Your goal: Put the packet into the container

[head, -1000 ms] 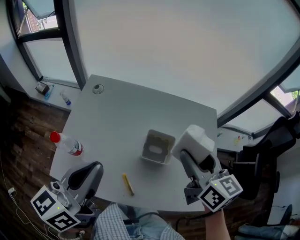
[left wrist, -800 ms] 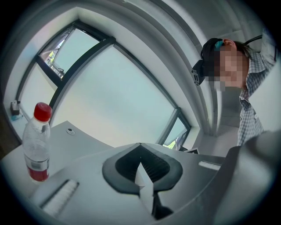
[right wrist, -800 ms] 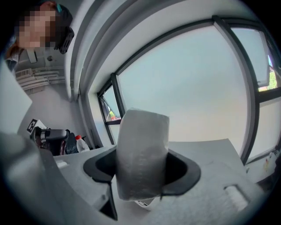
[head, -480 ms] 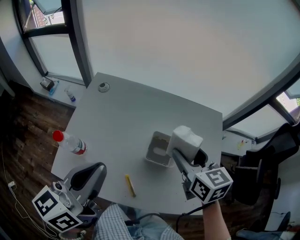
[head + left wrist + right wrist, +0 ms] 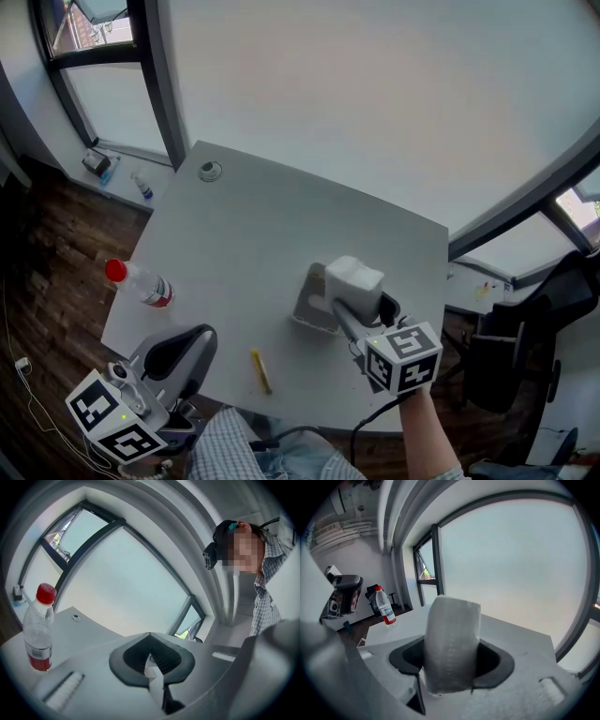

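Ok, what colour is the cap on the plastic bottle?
The round bottle cap is red, clearest in the left gripper view.

The right gripper [image 5: 364, 311] has carried the packet [image 5: 353, 277] toward 9 o'clock. A second ago the packet hung clear of the container [image 5: 309, 302], off its 3 o'clock side, and the whole container lay open to the head view. Half a second ago it overlapped the 3 o'clock rim. Now it hangs over the container's 3 o'clock half and hides it. The gripper's marker cube [image 5: 403, 356] has followed toward 10 o'clock, and more of the person's forearm [image 5: 427, 436] shows behind it.
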